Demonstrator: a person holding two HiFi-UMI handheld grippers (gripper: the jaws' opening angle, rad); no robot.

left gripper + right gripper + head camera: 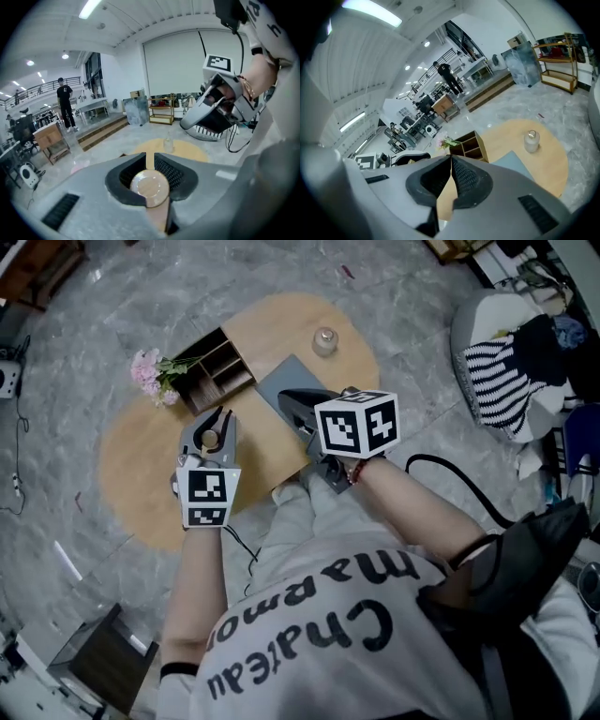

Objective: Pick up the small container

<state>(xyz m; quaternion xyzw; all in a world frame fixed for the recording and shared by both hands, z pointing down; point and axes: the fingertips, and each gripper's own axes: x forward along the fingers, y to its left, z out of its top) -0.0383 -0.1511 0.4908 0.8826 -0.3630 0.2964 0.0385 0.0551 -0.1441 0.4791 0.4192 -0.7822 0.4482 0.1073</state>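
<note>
**A:** Where is the small container sitting right now?

**B:** My left gripper (150, 159) is pinching it. The small container (149, 186) is lying between the pads, deep in the jaws, with its round pale top facing up at me, so I'm judging its axis as running roughly upright, across the grip

**A:** And the other hand?

**B:** My right gripper (451, 161) is hanging just to the right of the left one, its jaws pressed together at the tips on nothing. So the left is the nearer hand by any count: the container is in it, and the wooden table (141, 474) is showing below and beyond

**A:** What else out there is holding anything?

**B:** Farther out, the wooden organizer (217, 367) is standing at the table's far left. Its open compartments are looking empty to me, and pink flowers (147, 373) are lying at its left end. A glass jar (324, 339) is standing near the far edge, just beyond the grey mat (286, 381), and I can't tell what's in it
</note>
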